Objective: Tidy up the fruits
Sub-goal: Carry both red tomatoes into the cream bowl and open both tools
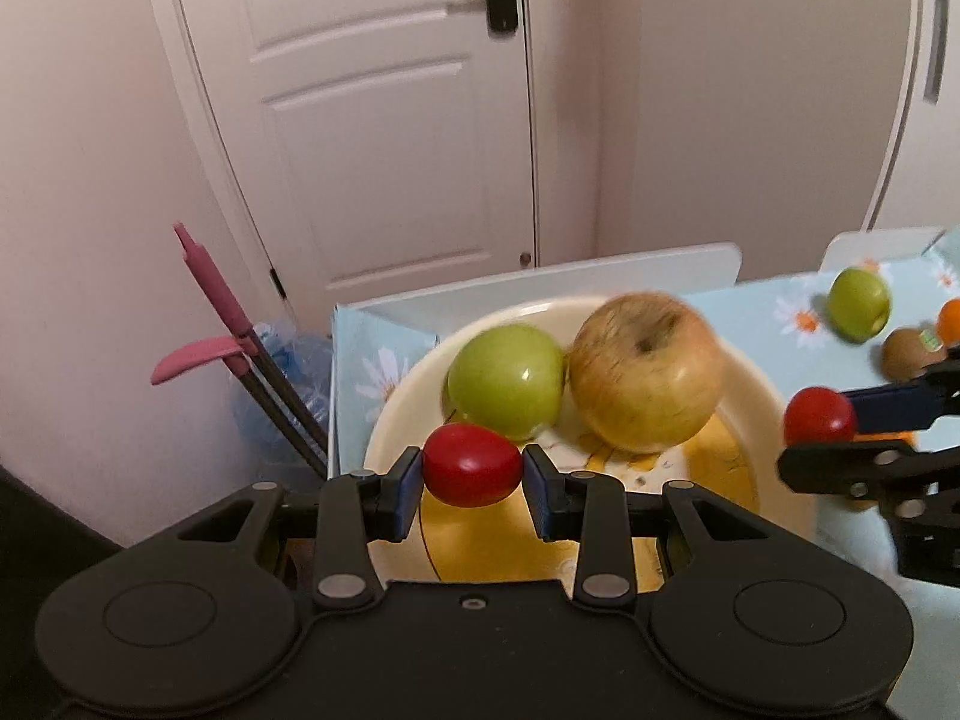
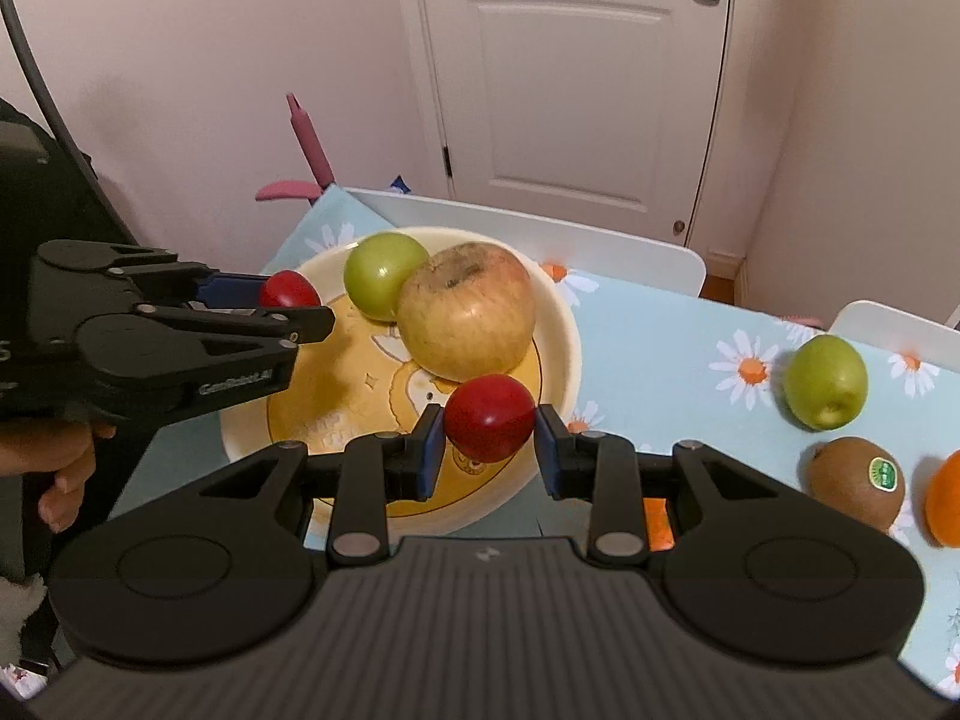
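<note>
Kiwi (image 2: 857, 482), orange (image 2: 945, 498), green apple (image 2: 826, 382) on tablecloth (image 2: 672, 360), beside bowl (image 2: 555, 306)

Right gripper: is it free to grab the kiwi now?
Probably not yet. The right gripper is shut on a red fruit over the plate; the kiwi lies unobstructed on the tablecloth to its right.

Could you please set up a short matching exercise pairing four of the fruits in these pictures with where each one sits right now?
Things:
1. yellowish apple
2. kiwi
3. red fruit
4. green fruit

Places:
A. between the left gripper's pads
B. on the tablecloth, far from the plate, beyond the kiwi
C. in the plate
D. on the tablecloth, sticker showing

Pairs: 1-C, 2-D, 3-A, 4-B
</note>
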A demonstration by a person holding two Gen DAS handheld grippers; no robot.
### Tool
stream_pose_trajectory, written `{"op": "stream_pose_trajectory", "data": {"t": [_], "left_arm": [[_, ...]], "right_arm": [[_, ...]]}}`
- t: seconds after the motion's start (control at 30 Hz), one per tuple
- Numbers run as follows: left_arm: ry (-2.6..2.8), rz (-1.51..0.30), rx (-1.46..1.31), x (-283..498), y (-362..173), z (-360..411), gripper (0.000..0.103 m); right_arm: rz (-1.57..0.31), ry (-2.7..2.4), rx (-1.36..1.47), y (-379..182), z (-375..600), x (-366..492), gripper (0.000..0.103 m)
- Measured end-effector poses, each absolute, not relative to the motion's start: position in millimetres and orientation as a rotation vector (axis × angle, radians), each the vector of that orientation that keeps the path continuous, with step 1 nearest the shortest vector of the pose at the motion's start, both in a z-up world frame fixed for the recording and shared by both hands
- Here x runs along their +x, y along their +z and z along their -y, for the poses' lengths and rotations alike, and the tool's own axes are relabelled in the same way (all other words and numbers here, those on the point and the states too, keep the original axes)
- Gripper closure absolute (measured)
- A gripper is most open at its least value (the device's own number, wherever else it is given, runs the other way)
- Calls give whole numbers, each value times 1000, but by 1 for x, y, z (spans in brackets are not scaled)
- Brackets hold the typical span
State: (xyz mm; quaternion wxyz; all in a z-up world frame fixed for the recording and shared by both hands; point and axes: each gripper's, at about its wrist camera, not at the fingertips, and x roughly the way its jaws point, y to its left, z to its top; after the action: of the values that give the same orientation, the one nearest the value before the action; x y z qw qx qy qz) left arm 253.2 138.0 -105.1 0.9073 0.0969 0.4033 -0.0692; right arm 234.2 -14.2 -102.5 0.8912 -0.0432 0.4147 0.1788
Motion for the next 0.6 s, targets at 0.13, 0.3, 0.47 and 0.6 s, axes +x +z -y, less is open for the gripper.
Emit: {"op": "stream_pose_trajectory", "data": {"t": [0.13, 0.3, 0.47, 0.6], "left_arm": [[-135, -861, 220, 261, -114, -138, 63], [-125, -838, 228, 258, -108, -139, 9], [-121, -815, 203, 249, -94, -142, 2], [-108, -829, 187, 242, -90, -145, 1]], "right_arm": [[-869, 374, -96, -107, 15, 241, 56], [-876, 378, -99, -107, 19, 243, 56], [-878, 397, -127, -103, 23, 242, 56], [-877, 414, -151, -103, 23, 242, 56]]}}
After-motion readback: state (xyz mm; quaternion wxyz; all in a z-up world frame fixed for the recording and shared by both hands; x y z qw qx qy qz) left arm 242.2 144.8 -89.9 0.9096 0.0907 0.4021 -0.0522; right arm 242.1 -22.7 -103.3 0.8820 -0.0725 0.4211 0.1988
